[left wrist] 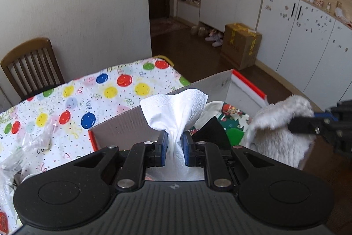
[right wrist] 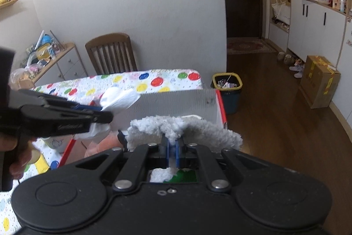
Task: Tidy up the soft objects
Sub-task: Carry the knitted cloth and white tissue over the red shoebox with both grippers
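My left gripper (left wrist: 175,138) is shut on a white paper towel (left wrist: 176,107) and holds it above the near edge of an open cardboard box (left wrist: 132,122) with red trim. The box holds a green Christmas-print cloth (left wrist: 231,116) and a black piece (left wrist: 211,131). My right gripper (right wrist: 173,142) is shut on a fluffy white cloth (right wrist: 154,127) above the same box (right wrist: 176,102). The right gripper also shows in the left wrist view (left wrist: 308,127) with the fluffy cloth (left wrist: 281,124). The left gripper shows in the right wrist view (right wrist: 105,116) with the paper towel (right wrist: 118,98).
The box stands on a table with a balloon-print cloth (left wrist: 88,98). Crumpled clear plastic (left wrist: 37,142) lies at the table's left. A wooden chair (right wrist: 112,54) stands behind the table. A bin (right wrist: 227,89) and a brown carton (right wrist: 319,80) stand on the floor.
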`<state>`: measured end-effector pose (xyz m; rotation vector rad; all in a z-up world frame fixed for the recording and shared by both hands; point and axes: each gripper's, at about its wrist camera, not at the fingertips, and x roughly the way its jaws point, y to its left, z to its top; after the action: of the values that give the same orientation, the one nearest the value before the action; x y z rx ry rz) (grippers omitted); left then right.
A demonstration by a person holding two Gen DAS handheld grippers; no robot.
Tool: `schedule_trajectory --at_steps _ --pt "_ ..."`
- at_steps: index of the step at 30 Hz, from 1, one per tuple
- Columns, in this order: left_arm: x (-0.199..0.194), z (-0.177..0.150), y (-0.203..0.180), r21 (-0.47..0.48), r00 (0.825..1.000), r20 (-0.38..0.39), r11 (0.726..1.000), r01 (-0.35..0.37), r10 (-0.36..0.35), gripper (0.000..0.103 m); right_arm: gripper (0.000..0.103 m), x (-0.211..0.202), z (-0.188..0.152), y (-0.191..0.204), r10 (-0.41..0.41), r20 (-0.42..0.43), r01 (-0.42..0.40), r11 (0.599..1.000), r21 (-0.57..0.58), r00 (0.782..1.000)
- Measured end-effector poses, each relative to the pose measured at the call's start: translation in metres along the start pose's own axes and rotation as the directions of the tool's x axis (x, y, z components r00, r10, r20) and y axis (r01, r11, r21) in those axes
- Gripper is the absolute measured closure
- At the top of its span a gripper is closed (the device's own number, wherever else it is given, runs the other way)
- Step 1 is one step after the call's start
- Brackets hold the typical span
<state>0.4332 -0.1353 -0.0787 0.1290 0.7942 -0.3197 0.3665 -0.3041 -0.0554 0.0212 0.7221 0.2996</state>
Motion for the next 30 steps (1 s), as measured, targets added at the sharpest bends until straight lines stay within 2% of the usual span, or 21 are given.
schedule_trajectory --at_steps 12,20,25,30 --pt "0.05 0.007 -0.007 -0.008 0.994 -0.113 1.0 -0.002 0.001 0.088 0.098 0.036 -0.006 0.001 0.04 -0.092 -0.042 0.999 -0.018 0.995" --pt "0.072 0.002 -0.008 -0.021 0.982 -0.189 1.0 -0.023 0.018 0.088 0.087 0.042 -0.008 -0.003 0.062 -0.123 -0.059 0.998 0.022 0.99" --pt "0.078 0.0 -0.007 -0.036 0.978 -0.206 0.999 -0.033 0.025 0.088 0.082 0.045 -0.007 -0.007 0.07 -0.151 -0.064 0.997 0.044 0.986" --pt "0.077 0.0 -0.006 -0.061 0.978 -0.207 0.997 -0.043 0.03 0.088 0.068 0.046 -0.007 -0.009 0.061 -0.185 -0.051 0.997 0.059 0.981"
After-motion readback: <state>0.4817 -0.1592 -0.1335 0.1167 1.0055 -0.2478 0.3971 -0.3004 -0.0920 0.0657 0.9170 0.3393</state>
